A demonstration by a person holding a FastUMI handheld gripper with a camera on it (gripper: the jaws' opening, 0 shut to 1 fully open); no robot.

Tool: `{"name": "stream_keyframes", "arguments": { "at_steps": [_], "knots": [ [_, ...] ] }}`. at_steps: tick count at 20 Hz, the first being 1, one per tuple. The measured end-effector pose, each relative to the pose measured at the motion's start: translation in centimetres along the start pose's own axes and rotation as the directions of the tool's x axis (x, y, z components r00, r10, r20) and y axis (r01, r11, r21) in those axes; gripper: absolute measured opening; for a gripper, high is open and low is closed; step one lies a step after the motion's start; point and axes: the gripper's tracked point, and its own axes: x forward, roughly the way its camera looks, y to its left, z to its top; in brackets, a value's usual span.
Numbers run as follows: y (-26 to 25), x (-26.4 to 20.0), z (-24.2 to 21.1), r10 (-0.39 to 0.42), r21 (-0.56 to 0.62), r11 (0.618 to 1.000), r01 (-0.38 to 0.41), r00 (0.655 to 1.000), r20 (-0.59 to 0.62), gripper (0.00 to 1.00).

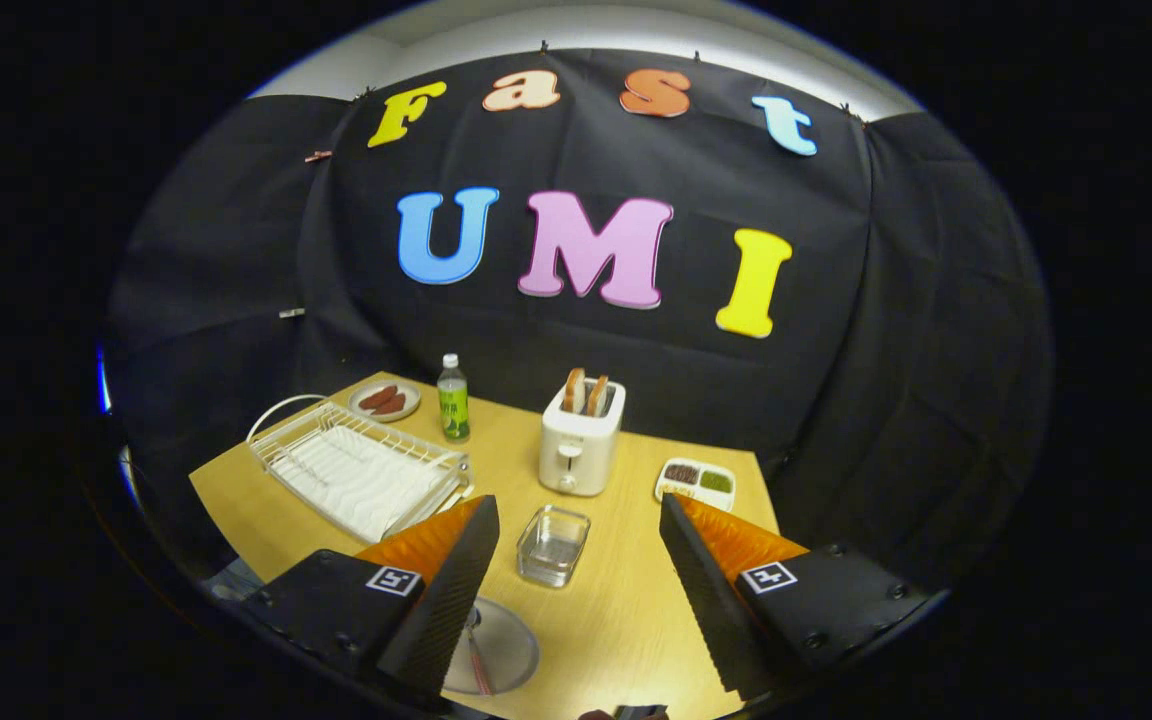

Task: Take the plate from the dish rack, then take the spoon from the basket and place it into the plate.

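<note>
Spoon [477, 660] looks like it's already lying in the plate [511, 650] by our left finger | gripper [576, 560] spread wide, holding nothing | rack [361, 475] bare, clear basket [553, 545] just ahead between fingers | we reckon it's done, so back out straight | toaster [581, 440] beyond, table edge close.

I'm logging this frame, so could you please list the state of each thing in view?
Gripper: jaws open, holding nothing.
Plate: flat on the table, by the left finger.
Spoon: lying in the plate.
Rack: empty.
Glass box: empty, between the fingers.
Toaster: two slices standing up.
Bottle: upright, capped.
</note>
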Motion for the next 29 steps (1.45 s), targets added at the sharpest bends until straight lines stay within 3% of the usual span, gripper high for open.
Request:
{"name": "stream_keyframes", "arguments": {
  "at_steps": [4,8,14,29],
  "knots": [
    [-0.5,-1.5,6.9,-0.025,-0.02,0.999,0.028,0.99,0.142,0.98],
    [-1.9,-2.9,12.3,-0.077,0.047,0.997,0.067,0.97,0.232,0.98],
    [-5.1,-5.7,18.6,-0.151,0.097,0.988,0.124,0.917,0.368,0.98],
    [-4.2,-6.0,18.8,-0.138,0.089,0.99,0.114,0.923,0.359,0.98]
  ]
}}
